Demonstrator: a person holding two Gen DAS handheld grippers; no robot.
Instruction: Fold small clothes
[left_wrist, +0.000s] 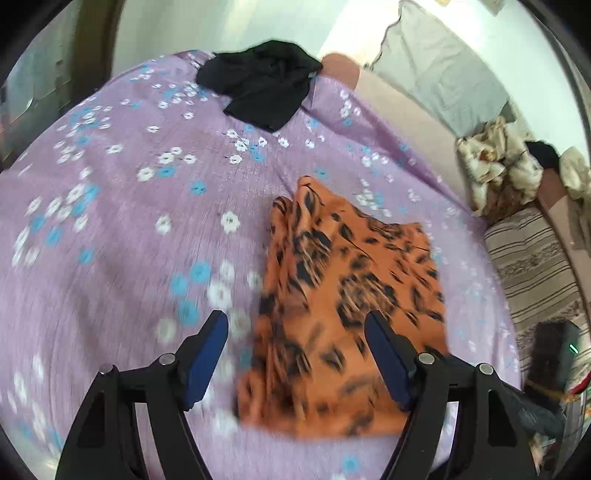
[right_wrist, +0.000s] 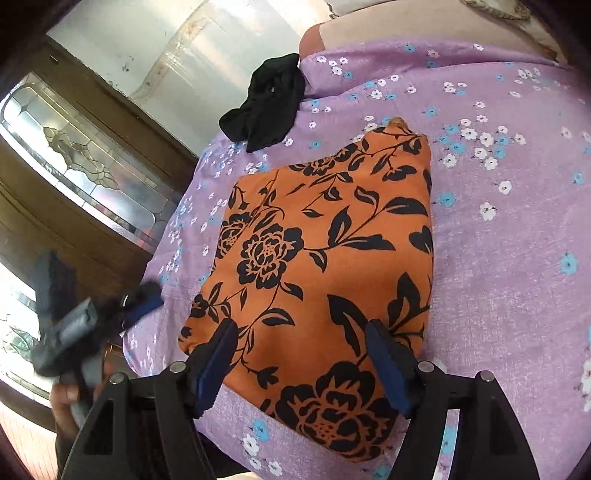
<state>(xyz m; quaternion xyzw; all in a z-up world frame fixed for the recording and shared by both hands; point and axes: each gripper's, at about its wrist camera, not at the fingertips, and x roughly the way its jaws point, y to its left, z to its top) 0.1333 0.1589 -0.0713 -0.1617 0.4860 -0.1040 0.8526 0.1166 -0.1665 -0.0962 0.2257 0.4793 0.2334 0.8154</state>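
An orange garment with a black flower print (right_wrist: 325, 251) lies folded flat on the purple flowered bedsheet (right_wrist: 498, 258). It also shows in the left wrist view (left_wrist: 343, 314), blurred. My left gripper (left_wrist: 295, 354) is open and empty, above the garment's near left part. My right gripper (right_wrist: 299, 362) is open and empty, over the garment's near edge. The left gripper shows blurred at the left of the right wrist view (right_wrist: 140, 299), beside the bed edge. A crumpled black garment (left_wrist: 262, 88) lies at the far end of the sheet, also in the right wrist view (right_wrist: 266, 107).
A striped cloth (left_wrist: 532, 266) and a crumpled beige cloth pile (left_wrist: 498, 162) lie to the right of the bed. A grey pillow (left_wrist: 436, 55) is at the far right. A wooden cabinet with glass panels (right_wrist: 81, 155) stands left of the bed.
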